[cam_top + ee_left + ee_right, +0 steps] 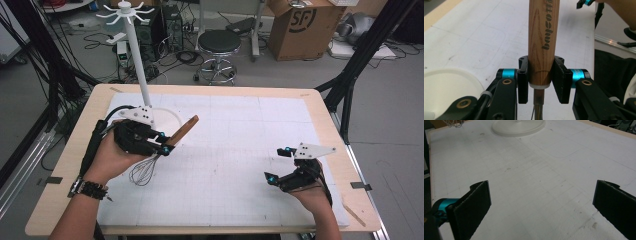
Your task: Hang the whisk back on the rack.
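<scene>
Wooden whisk handle (543,40) clamped by left gripper (543,80).

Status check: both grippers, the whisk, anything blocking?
Left gripper shut on whisk handle, wires hanging down. Right gripper open, empty. Hook stand close behind whisk.

Whisk (543,42) — smooth wood, wire

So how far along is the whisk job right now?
Done: the left gripper is shut on the whisk at its wooden handle, wires hanging down. In hand: it holds the whisk beside the white hook stand. Left: probably hanging it on a hook. The right gripper waits open above the mat.
</scene>
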`<state>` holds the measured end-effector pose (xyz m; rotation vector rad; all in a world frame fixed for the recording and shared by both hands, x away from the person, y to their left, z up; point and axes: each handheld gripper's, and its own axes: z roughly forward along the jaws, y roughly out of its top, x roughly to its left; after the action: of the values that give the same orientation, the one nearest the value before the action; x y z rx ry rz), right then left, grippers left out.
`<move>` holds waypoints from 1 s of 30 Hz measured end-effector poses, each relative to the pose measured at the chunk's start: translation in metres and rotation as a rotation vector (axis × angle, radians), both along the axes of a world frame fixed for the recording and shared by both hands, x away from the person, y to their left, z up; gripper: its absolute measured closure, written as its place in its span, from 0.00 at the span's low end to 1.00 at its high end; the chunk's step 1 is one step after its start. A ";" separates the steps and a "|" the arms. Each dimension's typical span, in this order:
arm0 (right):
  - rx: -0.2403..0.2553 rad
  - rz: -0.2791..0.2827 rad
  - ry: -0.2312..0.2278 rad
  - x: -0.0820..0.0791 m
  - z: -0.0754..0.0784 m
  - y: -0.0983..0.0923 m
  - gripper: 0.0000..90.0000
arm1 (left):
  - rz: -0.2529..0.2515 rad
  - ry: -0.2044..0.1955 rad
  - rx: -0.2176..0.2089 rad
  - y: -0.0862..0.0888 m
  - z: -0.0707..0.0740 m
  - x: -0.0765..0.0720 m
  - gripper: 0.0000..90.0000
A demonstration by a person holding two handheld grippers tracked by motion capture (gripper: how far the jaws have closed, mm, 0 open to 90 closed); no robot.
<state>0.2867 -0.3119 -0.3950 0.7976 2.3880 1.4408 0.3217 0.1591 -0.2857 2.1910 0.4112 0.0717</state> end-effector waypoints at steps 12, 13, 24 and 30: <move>0.000 0.003 0.002 0.000 0.000 0.000 0.01 | 0.028 0.005 -0.109 0.027 0.027 0.008 0.76; -0.001 0.002 0.003 0.000 0.000 0.000 0.00 | 0.029 0.002 -0.108 0.030 0.029 0.009 0.77; -0.006 0.004 0.004 0.001 -0.001 0.001 0.00 | 0.057 -0.043 -0.156 0.055 0.067 0.014 0.76; -0.004 0.005 0.001 0.001 -0.001 0.000 0.00 | 0.109 -0.070 -0.157 0.069 0.078 0.015 0.77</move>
<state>0.2877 -0.3115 -0.3958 0.7919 2.3951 1.4373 0.3368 0.2286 -0.2078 2.0049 0.4804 0.1695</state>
